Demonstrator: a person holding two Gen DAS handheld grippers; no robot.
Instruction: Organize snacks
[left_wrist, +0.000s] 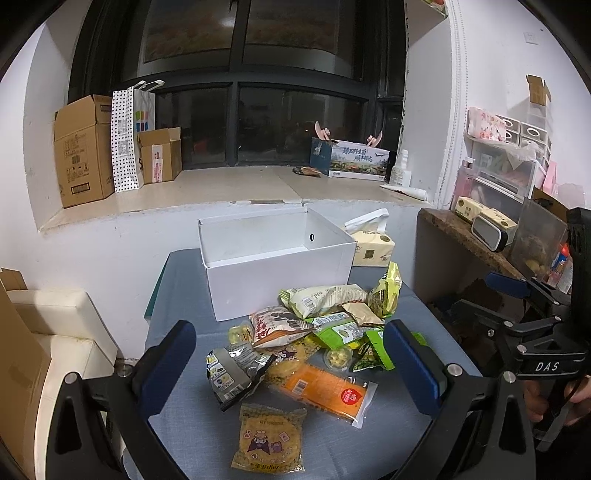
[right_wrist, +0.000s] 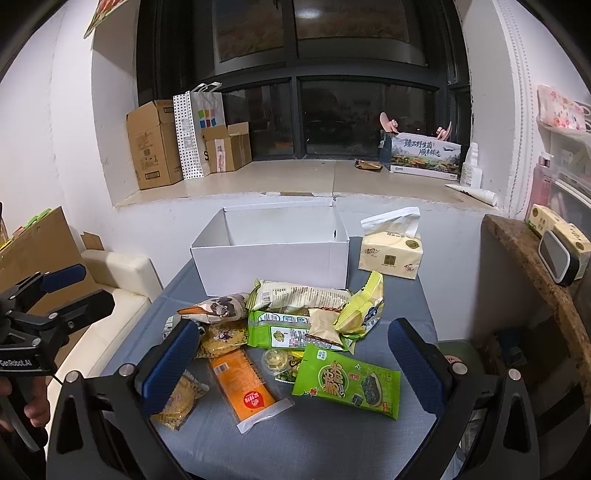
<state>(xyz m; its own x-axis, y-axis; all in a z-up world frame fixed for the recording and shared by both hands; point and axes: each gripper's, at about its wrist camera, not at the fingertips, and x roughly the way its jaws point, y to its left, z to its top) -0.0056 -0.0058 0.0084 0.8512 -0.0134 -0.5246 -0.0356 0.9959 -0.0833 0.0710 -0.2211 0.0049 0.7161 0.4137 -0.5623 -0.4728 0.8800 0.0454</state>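
Note:
A pile of snack packets lies on the blue-grey table (left_wrist: 192, 435) in front of an open, empty white box (left_wrist: 273, 273) (right_wrist: 273, 262). The pile holds an orange packet (left_wrist: 325, 391) (right_wrist: 242, 384), a yellow cookie packet (left_wrist: 271, 439), a grey packet (left_wrist: 232, 373), a green seaweed packet (right_wrist: 347, 380) and a long white packet (right_wrist: 299, 295). My left gripper (left_wrist: 291, 365) is open above the near packets, holding nothing. My right gripper (right_wrist: 291, 365) is open above the orange and green packets, holding nothing.
A tissue pack (right_wrist: 391, 254) stands right of the box. A wooden shelf (right_wrist: 524, 258) with small items is on the right, a cream seat (left_wrist: 59, 332) on the left. The window sill (right_wrist: 295, 181) behind holds cardboard boxes, a paper bag and a printed carton.

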